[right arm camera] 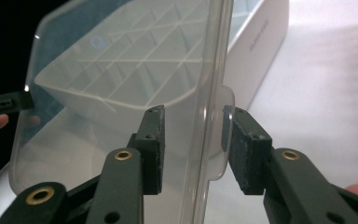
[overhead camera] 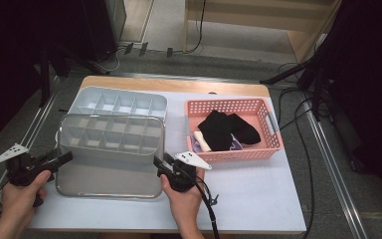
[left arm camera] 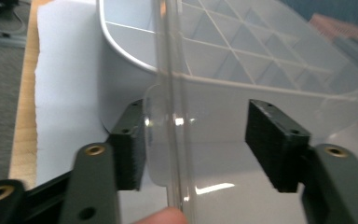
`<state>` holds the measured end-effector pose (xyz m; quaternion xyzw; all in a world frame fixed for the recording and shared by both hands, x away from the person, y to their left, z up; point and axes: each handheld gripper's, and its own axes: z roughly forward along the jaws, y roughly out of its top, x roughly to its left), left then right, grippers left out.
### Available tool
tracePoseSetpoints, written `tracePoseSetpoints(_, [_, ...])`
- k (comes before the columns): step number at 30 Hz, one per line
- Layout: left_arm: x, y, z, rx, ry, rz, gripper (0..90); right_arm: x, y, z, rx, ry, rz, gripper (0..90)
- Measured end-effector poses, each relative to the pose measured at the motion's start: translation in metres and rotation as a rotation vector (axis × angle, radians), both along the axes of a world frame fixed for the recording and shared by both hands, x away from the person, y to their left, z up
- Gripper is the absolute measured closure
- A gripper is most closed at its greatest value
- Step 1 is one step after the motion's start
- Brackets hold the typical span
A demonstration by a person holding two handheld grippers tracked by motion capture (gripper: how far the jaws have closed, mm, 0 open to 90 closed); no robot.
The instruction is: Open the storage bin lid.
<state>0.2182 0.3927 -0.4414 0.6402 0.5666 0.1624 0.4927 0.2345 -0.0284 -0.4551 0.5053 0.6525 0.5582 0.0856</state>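
We're lifting the clear lid off the organizer: left gripper and right gripper both straddling its edge tabs, pads not yet pressing. Next: clamping both evenly.

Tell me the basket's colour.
Pink basket, latticed walls; the high view shows it best.

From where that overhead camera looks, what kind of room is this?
Probably a recording lab or studio: a wooden table with a white mat, black stands and loose cables on the grey floor, and hand-held black two-jaw grippers.
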Motion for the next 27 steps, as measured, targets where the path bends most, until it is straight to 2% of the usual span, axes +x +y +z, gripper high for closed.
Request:
tracePoseSetpoints(1, [-0.001, 0.0, 0.002, -0.022, 0.006, 0.006, 46.1, -0.001, 0.0, 0.001, 0.0, 0.018, -0.004, 61.7])
tracePoseSetpoints(2, [-0.003, 0.0, 0.003, -0.026, 0.008, 0.007, 48.0, -0.002, -0.001, 0.0, -0.009, 0.027, -0.007, 61.6])
tracePoseSetpoints(3, [-0.004, -0.001, 0.005, -0.027, 0.013, 0.011, 49.1, -0.003, -0.001, 0.0, -0.017, 0.033, -0.005, 61.6])
tracePoseSetpoints(5, [-0.006, -0.002, 0.008, -0.01, 0.027, 0.003, 49.6, -0.006, -0.003, -0.002, -0.003, 0.048, -0.004, 62.0])
tracePoseSetpoints(6, [-0.007, -0.003, 0.007, -0.014, 0.037, 0.003, 49.6, -0.008, -0.005, -0.002, -0.002, 0.053, -0.003, 62.2])
tracePoseSetpoints(8, [-0.01, -0.002, 0.007, -0.017, 0.05, 0.0, 49.7, -0.01, -0.005, -0.002, -0.001, 0.047, -0.004, 62.7])
tracePoseSetpoints(11, [-0.016, -0.001, 0.008, -0.012, 0.053, 0.005, 49.7, -0.017, -0.004, 0.001, -0.001, 0.061, -0.008, 62.8])
tracePoseSetpoints(12, [-0.018, -0.001, 0.009, -0.012, 0.048, 0.01, 50.0, -0.018, -0.004, 0.0, -0.001, 0.052, 0.0, 62.9])
tracePoseSetpoints(17, [-0.027, -0.006, 0.009, 0.008, 0.056, 0.04, 48.1, -0.024, -0.002, -0.004, 0.021, 0.086, -0.018, 62.9])
tracePoseSetpoints(21, [-0.038, -0.006, 0.01, 0.02, 0.068, 0.019, 48.0, -0.036, -0.004, -0.007, 0.036, 0.074, -0.021, 62.9])
tracePoseSetpoints(22, [-0.04, -0.005, 0.01, 0.02, 0.072, 0.016, 48.0, -0.038, -0.004, -0.007, 0.042, 0.083, -0.021, 62.9])
tracePoseSetpoints(27, [-0.051, -0.007, 0.007, 0.025, 0.07, 0.036, 47.0, -0.047, -0.004, -0.009, 0.043, 0.083, -0.017, 62.8])
